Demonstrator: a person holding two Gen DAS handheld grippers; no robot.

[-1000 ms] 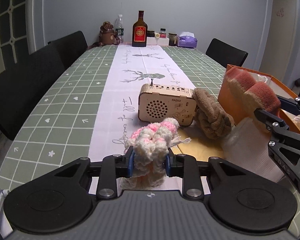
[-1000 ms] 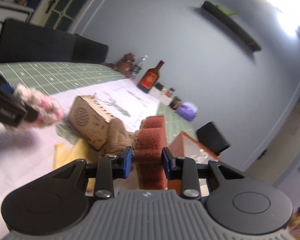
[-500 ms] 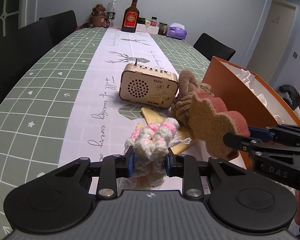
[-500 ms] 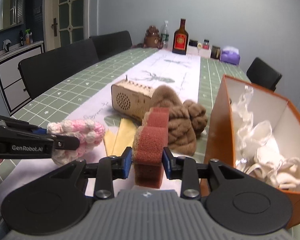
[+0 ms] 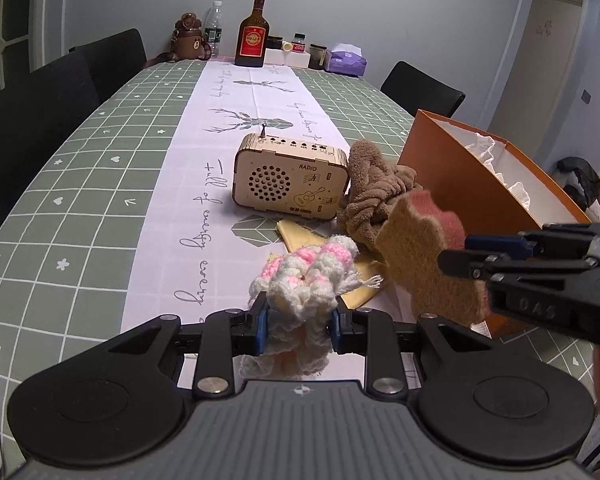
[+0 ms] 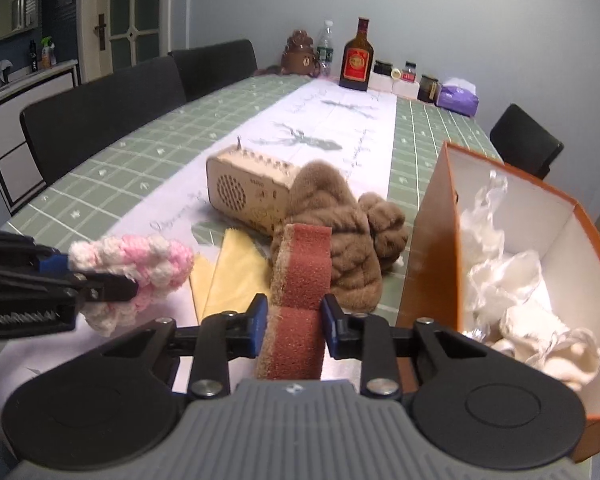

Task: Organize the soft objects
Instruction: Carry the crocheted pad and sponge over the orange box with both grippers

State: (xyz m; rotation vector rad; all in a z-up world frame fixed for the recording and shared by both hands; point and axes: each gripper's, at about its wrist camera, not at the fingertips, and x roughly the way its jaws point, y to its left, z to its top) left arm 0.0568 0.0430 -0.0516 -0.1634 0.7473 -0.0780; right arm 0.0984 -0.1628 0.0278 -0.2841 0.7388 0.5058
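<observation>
Your left gripper (image 5: 298,330) is clamped on a crocheted piece (image 5: 304,276), a lumpy bundle of thick white and pink yarn with a loose white strand trailing off its right side; its blue pads (image 5: 261,324) press into the yarn from both sides, and the bundle is held up above the table (image 5: 80,200).

Your right gripper (image 6: 294,326) is closed on a sponge (image 6: 300,280), a thick slab with a rust-red fuzzy edge and a tan, coarse flat face cut in a scalloped outline. It stands on edge between the pads, raised off the table, just left of the orange box (image 6: 432,240).

The box has white inner walls and holds crumpled white cloths (image 6: 520,300).

A brown plush towel (image 6: 340,236), twisted into fat folds, lies on the table between the box and a wooden radio (image 5: 290,178), touching the radio's right end. A yellow cloth (image 6: 236,276) lies flat in front of the radio.
</observation>
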